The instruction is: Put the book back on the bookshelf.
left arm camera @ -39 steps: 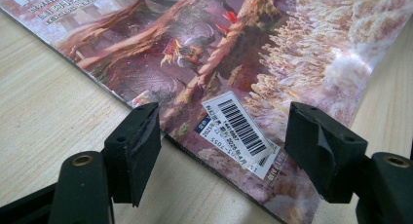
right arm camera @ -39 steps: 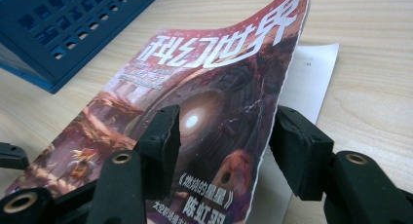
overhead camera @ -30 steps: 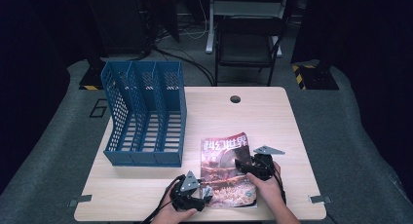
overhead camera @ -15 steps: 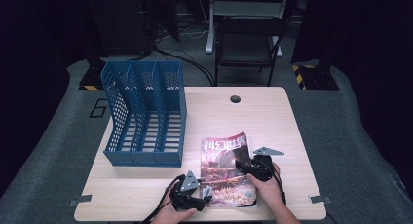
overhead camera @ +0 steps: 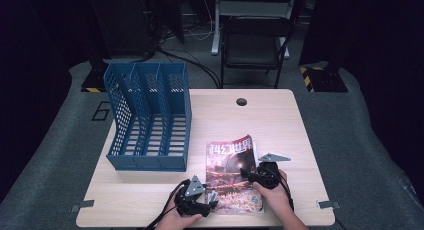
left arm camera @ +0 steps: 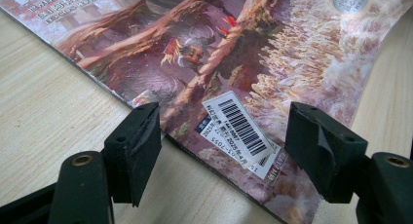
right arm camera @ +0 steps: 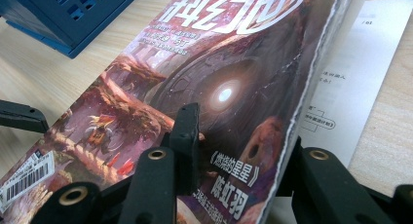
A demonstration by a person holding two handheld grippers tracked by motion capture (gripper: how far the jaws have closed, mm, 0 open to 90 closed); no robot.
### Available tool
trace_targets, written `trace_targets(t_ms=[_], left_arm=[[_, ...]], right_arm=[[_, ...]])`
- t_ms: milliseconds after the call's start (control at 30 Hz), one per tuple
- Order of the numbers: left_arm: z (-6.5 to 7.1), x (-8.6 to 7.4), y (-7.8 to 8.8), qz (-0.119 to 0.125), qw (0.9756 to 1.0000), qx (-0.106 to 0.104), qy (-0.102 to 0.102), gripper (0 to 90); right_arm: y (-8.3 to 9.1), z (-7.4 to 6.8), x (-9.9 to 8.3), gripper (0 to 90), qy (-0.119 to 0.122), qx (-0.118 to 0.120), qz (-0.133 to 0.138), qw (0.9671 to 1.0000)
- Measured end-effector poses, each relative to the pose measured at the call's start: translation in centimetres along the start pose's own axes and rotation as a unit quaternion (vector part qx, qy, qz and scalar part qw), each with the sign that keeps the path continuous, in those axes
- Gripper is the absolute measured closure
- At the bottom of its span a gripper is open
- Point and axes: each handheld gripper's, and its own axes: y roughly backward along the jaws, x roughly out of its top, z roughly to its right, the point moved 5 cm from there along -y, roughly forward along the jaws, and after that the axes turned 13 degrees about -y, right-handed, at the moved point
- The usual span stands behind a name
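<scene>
A magazine (overhead camera: 231, 162) with a dark red sci-fi cover lies on the wooden table (overhead camera: 280, 125), near its front edge. My right gripper (overhead camera: 246, 174) is at the magazine's right edge. In the right gripper view one jaw rests on the cover (right arm camera: 195, 63) and the other sits under the lifted edge, above a white inner page (right arm camera: 341, 78). A gap still shows between the jaws of the right gripper (right arm camera: 241, 146). My left gripper (overhead camera: 212, 196) is at the magazine's front left corner. In the left gripper view the left gripper (left arm camera: 224, 146) stands open over the barcode label (left arm camera: 241, 129).
A blue three-slot file holder (overhead camera: 150, 120) stands on the left half of the table, close to the magazine's left side. A round cable hole (overhead camera: 241, 101) is at the table's far edge. A black chair (overhead camera: 255, 40) stands beyond the table.
My right gripper has slid a little to the left onto the magazine's right edge. The left gripper has stayed in place.
</scene>
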Motion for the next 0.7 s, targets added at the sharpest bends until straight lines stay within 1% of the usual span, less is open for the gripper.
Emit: trace_targets(t_ms=[100, 200, 233, 267, 300, 433, 500, 533, 567, 667, 700], left_arm=[[0.0, 0.0, 0.0, 0.0, 1.0, 0.0, 0.0, 29.0], [0.0, 0.0, 0.0, 0.0, 1.0, 0.0, 0.0, 29.0], [0.0, 0.0, 0.0, 0.0, 1.0, 0.0, 0.0, 29.0], [0.0, 0.0, 0.0, 0.0, 1.0, 0.0, 0.0, 29.0], [0.0, 0.0, 0.0, 0.0, 1.0, 0.0, 0.0, 29.0], [-0.1, 0.0, 0.0, 0.002, 1.0, 0.002, -0.001, 29.0], [0.0, 0.0, 0.0, 0.001, 1.0, -0.002, 0.0, 29.0], [0.0, 0.0, 0.1, -0.001, 1.0, -0.008, -0.001, 29.0], [0.0, 0.0, 0.1, -0.001, 1.0, -0.008, -0.001, 29.0], [-0.1, 0.0, 0.1, -0.003, 1.0, -0.008, -0.002, 29.0], [-0.1, 0.0, 0.1, -0.003, 1.0, -0.008, -0.002, 29.0]], right_arm=[[0.0, 0.0, 0.0, 66.6, -0.002, 0.002, -0.001, 1.0], [0.0, 0.3, 0.1, 70.7, -0.003, 0.01, -0.004, 0.9999], [0.1, 0.3, 0.0, 73.7, -0.015, 0.014, -0.01, 0.9997], [0.1, 0.3, 0.0, 73.7, -0.015, 0.014, -0.01, 0.9997], [0.1, 0.3, 0.1, 77.2, -0.015, 0.019, -0.007, 0.9997], [0.2, 0.1, 0.1, 80.3, -0.007, 0.017, -0.006, 0.9998], [0.3, -0.1, 0.1, 81.8, 0.008, 0.012, -0.001, 0.9999], [0.3, -0.3, 0.2, 83.6, 0.018, 0.009, 0.003, 0.9998], [0.3, -0.3, 0.2, 83.6, 0.018, 0.009, 0.003, 0.9998], [0.6, -0.6, 0.3, 86.9, 0.029, 0.01, 0.012, 0.9995], [0.6, -0.8, 0.3, 87.1, 0.026, 0.011, 0.012, 0.9995]])
